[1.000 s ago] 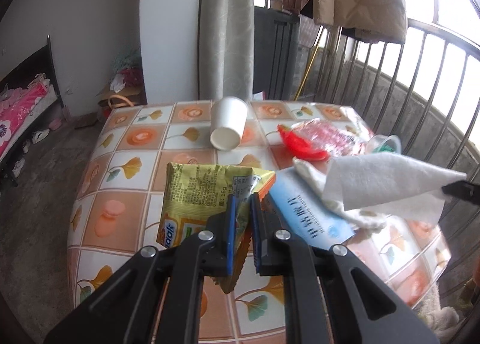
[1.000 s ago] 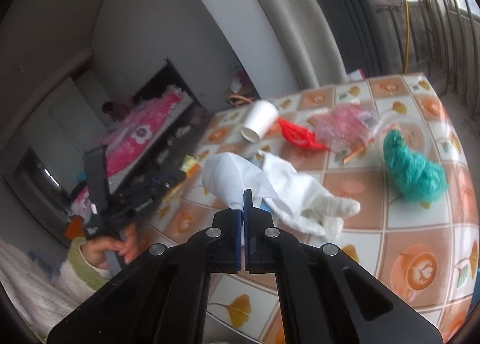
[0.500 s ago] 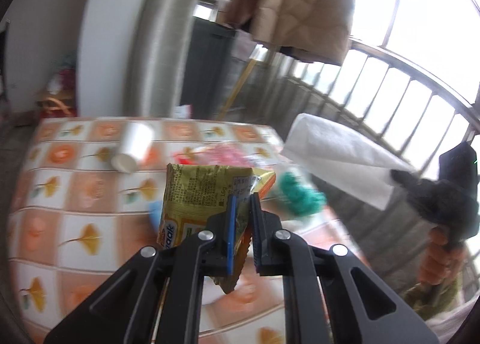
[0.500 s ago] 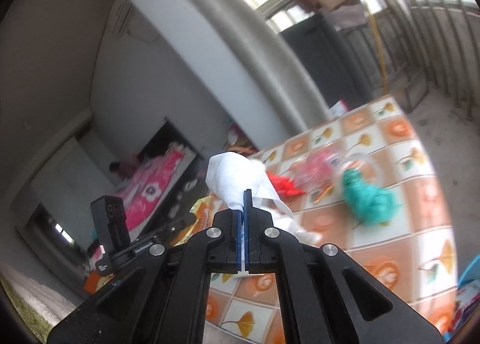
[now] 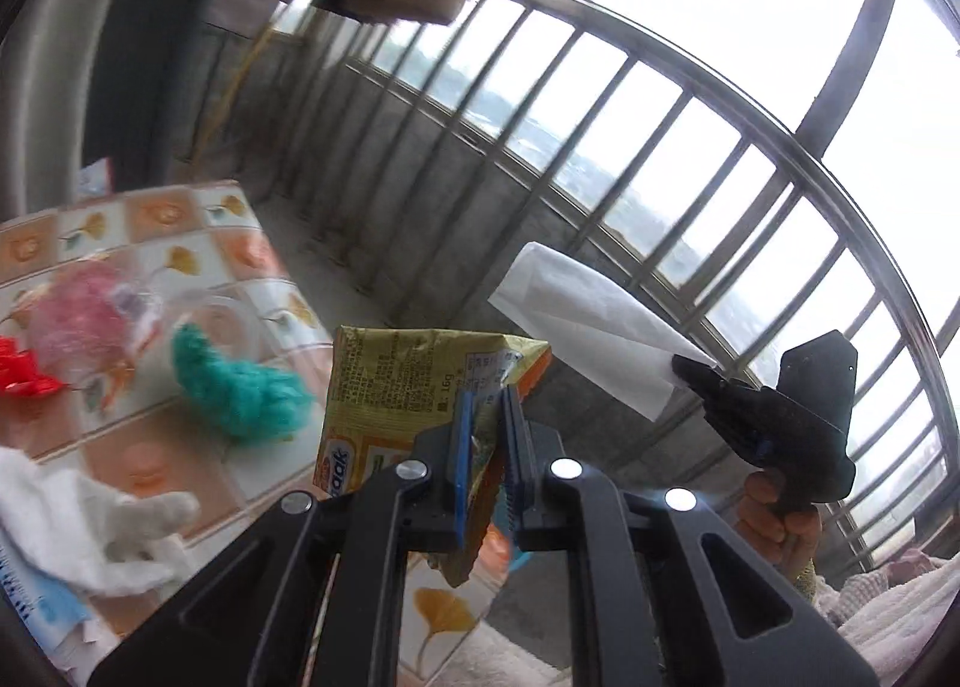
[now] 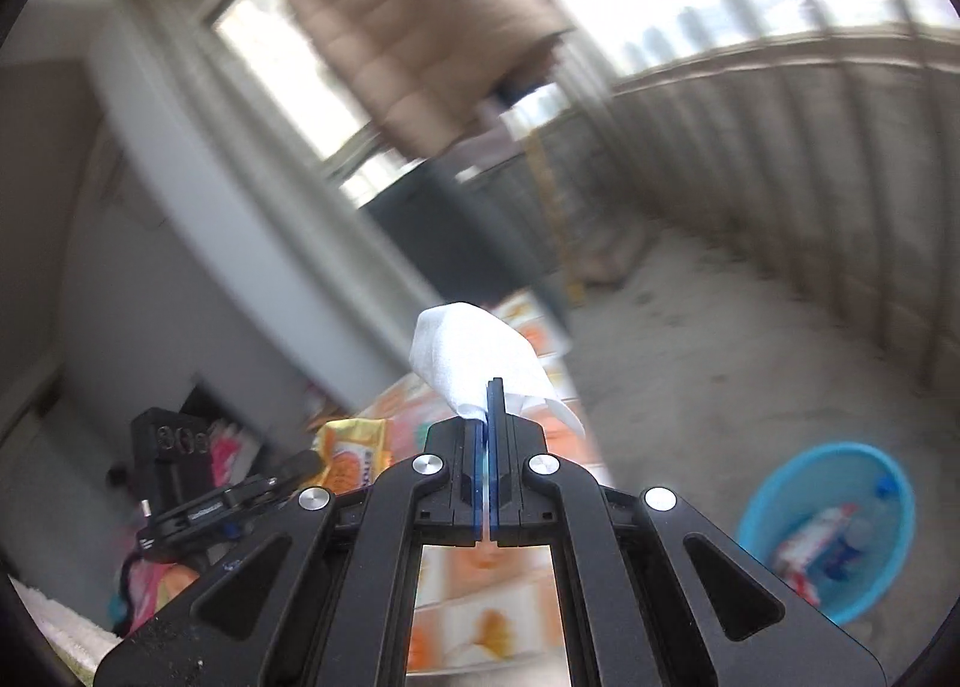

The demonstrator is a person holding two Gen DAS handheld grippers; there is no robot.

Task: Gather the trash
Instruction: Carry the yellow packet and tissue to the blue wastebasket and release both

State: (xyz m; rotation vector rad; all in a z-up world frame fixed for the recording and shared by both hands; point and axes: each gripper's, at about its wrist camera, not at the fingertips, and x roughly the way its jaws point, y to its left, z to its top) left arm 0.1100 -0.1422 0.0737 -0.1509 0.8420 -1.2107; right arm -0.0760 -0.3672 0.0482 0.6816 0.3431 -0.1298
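Observation:
My left gripper (image 5: 485,405) is shut on a yellow snack wrapper (image 5: 396,387) and holds it in the air past the table's right edge. My right gripper (image 6: 487,387) is shut on a white tissue (image 6: 474,351), also lifted off the table. In the left wrist view the right gripper (image 5: 690,366) and its tissue (image 5: 594,327) hang to the right of the wrapper. A blue bin (image 6: 840,531) with trash inside stands on the floor at the lower right of the right wrist view.
On the tiled table (image 5: 150,219) lie a teal yarn clump (image 5: 234,381), a pink plastic bag (image 5: 90,315), red scrap (image 5: 24,375) and white tissue (image 5: 78,525). A barred balcony railing (image 5: 660,147) runs behind. A tan coat (image 6: 420,21) hangs above.
Both grippers have swung right, away from the table toward the balcony railing, carrying the wrapper and the tissue. The blue bin has come into the right wrist view.

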